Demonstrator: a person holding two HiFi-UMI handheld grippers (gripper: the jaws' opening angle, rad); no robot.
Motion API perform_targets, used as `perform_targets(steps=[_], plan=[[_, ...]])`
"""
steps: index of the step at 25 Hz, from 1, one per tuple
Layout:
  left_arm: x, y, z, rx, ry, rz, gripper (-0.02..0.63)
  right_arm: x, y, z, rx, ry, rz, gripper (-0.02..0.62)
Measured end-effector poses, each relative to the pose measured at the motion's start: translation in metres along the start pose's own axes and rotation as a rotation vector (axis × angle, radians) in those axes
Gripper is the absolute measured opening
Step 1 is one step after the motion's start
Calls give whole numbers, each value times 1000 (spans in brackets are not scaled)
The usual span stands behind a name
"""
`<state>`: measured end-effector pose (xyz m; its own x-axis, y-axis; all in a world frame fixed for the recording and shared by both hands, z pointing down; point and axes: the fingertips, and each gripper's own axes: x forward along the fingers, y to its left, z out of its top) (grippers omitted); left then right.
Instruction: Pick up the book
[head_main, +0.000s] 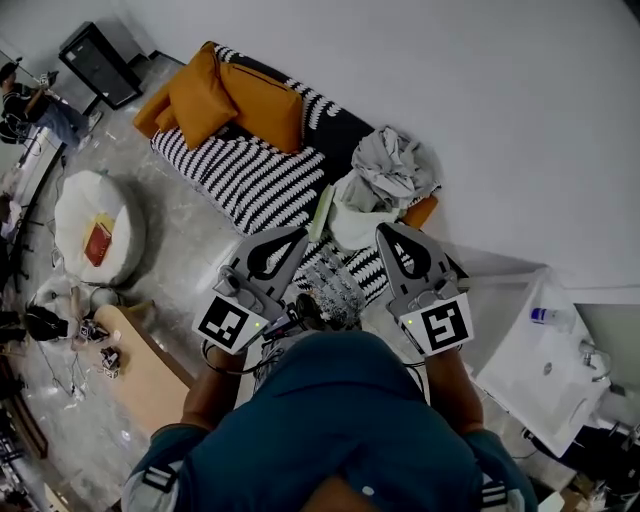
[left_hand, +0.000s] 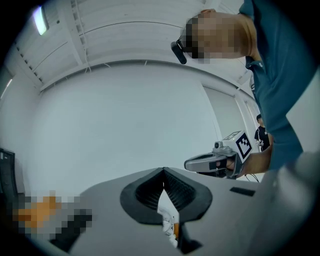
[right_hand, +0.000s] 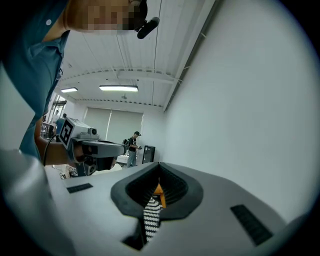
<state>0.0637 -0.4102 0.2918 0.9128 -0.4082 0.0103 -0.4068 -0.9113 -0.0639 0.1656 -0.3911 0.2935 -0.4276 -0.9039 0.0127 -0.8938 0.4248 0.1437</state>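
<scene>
In the head view a flat red thing that looks like a book lies on a white beanbag at the left. A thin pale green item, perhaps another book, rests on the striped sofa. Both grippers are held level in front of the person and point at the sofa's near end. The left gripper is shut with nothing in it. The right gripper also has its jaws together and empty. Each gripper shows in the other's view: the right gripper's body, the left gripper's body.
Orange cushions and a heap of grey and white clothes lie on the sofa. A white basin unit stands at the right, a wooden table at the lower left, a black cabinet at the far left. A person stands far off.
</scene>
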Motion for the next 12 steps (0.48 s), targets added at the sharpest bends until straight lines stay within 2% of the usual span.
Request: perform_targets(steps=[12], plan=[[-13,66,-30,-70,-42,-80,4,54,31,6,-1,29,-67,12]])
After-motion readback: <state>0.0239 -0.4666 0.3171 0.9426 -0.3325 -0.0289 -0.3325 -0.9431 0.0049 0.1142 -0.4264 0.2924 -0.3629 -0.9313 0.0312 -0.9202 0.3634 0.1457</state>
